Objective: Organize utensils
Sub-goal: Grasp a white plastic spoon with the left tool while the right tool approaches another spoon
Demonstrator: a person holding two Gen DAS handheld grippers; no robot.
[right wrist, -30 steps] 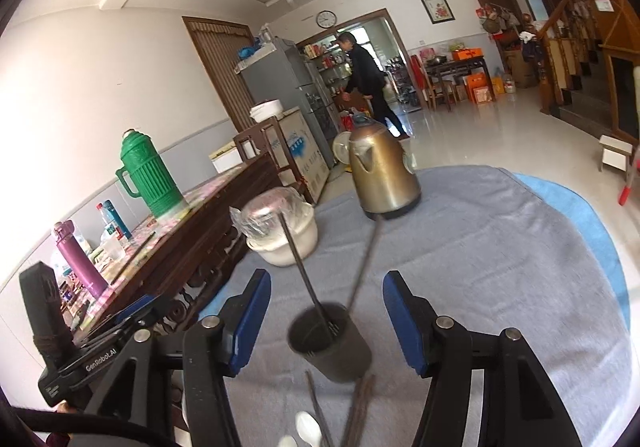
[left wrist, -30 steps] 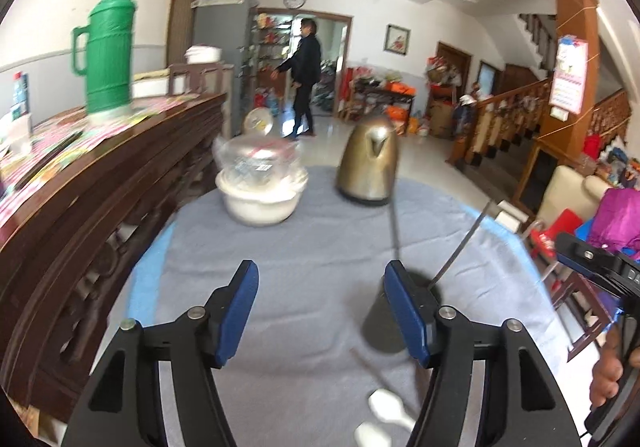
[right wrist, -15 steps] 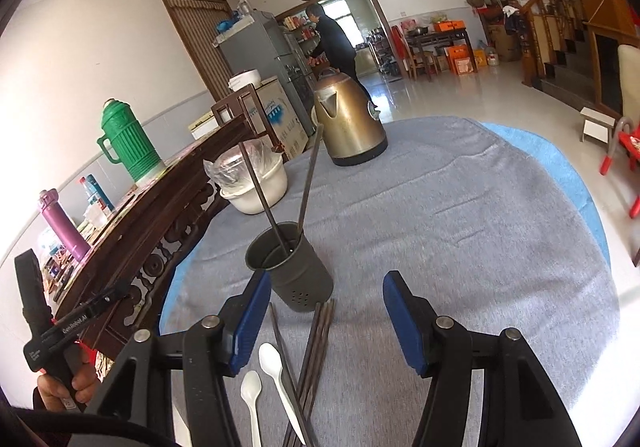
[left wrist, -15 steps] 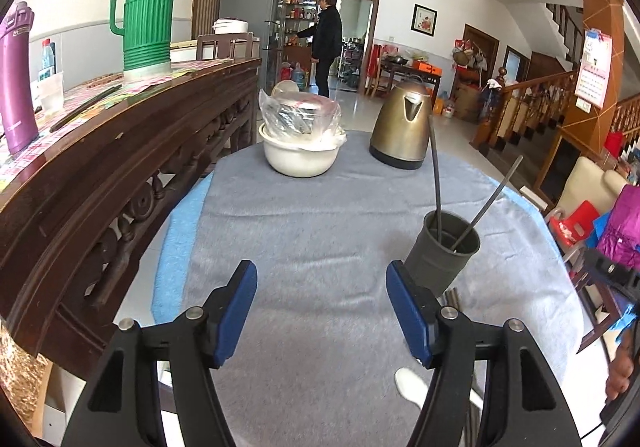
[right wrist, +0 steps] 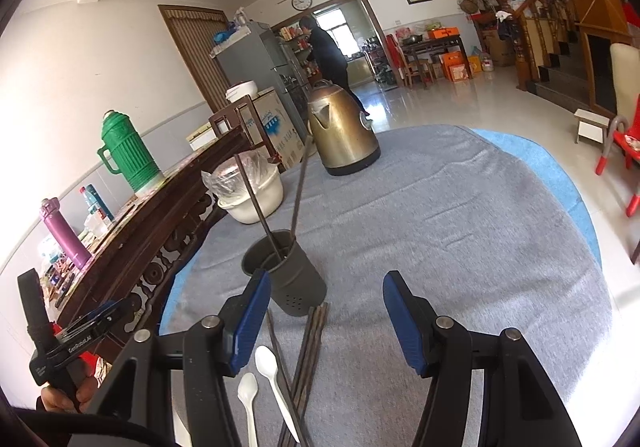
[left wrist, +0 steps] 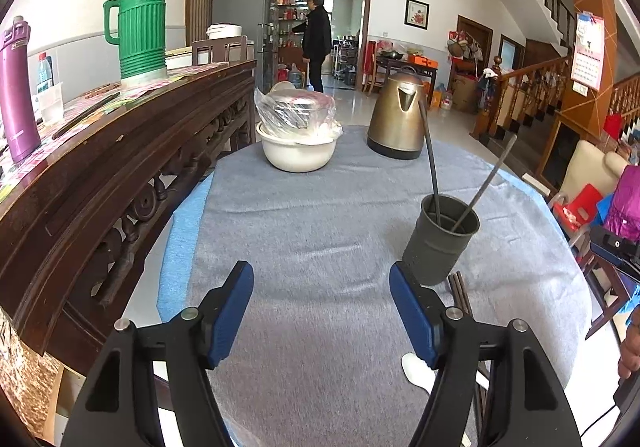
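A dark grey utensil cup (left wrist: 440,243) (right wrist: 286,273) stands on the grey tablecloth with two dark chopsticks (left wrist: 432,163) (right wrist: 260,207) leaning in it. Several more dark chopsticks (right wrist: 308,363) (left wrist: 460,289) and two white spoons (right wrist: 272,379) lie flat in front of it; one spoon (left wrist: 416,365) shows behind my left finger. My left gripper (left wrist: 322,311) is open and empty, left of the cup. My right gripper (right wrist: 324,321) is open and empty, above the loose chopsticks.
A gold kettle (left wrist: 398,119) (right wrist: 342,131) and a white bowl with a wrapped pot (left wrist: 298,135) (right wrist: 250,189) stand at the table's far side. A dark wooden sideboard (left wrist: 100,151) with a green thermos (left wrist: 138,23) runs along the left. A person stands far off.
Both grippers have drawn back from the cup and stayed open. The cup now sits farther off, and the loose chopsticks and spoons have come into the right wrist view.
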